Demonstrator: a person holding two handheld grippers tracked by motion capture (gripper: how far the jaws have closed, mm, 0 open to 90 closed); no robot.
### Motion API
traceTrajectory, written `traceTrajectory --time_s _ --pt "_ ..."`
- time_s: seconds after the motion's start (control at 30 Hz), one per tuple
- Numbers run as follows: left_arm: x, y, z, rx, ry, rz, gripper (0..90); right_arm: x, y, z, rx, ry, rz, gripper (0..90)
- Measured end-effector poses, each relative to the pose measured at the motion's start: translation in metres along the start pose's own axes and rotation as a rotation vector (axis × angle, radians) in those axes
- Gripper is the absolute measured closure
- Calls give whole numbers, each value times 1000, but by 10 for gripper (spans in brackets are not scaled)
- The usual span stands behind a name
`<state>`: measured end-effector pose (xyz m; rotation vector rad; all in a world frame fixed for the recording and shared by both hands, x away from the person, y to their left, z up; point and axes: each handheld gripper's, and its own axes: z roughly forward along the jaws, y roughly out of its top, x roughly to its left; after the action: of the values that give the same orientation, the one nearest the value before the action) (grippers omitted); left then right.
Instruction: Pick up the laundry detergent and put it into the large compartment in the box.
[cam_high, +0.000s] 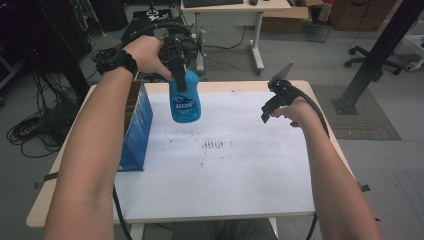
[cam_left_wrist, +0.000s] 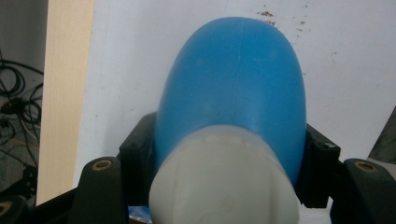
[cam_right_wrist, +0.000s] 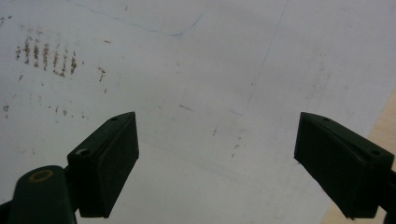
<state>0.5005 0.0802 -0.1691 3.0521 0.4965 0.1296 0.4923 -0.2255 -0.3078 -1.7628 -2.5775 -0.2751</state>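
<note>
The left gripper (cam_high: 178, 75) has its fingers (cam_left_wrist: 135, 154) clamped on either side of a blue bottle (cam_high: 185, 100), just below its white cap (cam_left_wrist: 224, 182), and holds it in the air above the far left part of the tabletop (cam_high: 165, 85), its base hanging clear of the white sheet (cam_high: 225, 170). The right gripper (cam_high: 272, 107) hovers over the far right part of the tabletop with its fingers (cam_right_wrist: 109, 158) spread wide and nothing between them. A blue box (cam_high: 136, 127) stands along the left edge, just beside the bottle. Brown specks (cam_high: 213, 145) mark the sheet near its middle.
</note>
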Motion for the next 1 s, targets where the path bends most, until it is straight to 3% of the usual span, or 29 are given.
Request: traceTrajectory --time_s 0.1,0.27,0.57,1.0 --pt "-1 1 -5 3 2 -16 373 0 0 0 -4 2 -1 137" --pt "0 -1 -12 0 -6 -76 373 -1 -1 -1 -4 3 -3 137" --pt "2 -7 -27 33 25 -192 373 -2 -1 -3 -11 9 -4 137" --pt "6 -17 -44 12 45 -323 374 0 0 -4 -16 11 -15 137"
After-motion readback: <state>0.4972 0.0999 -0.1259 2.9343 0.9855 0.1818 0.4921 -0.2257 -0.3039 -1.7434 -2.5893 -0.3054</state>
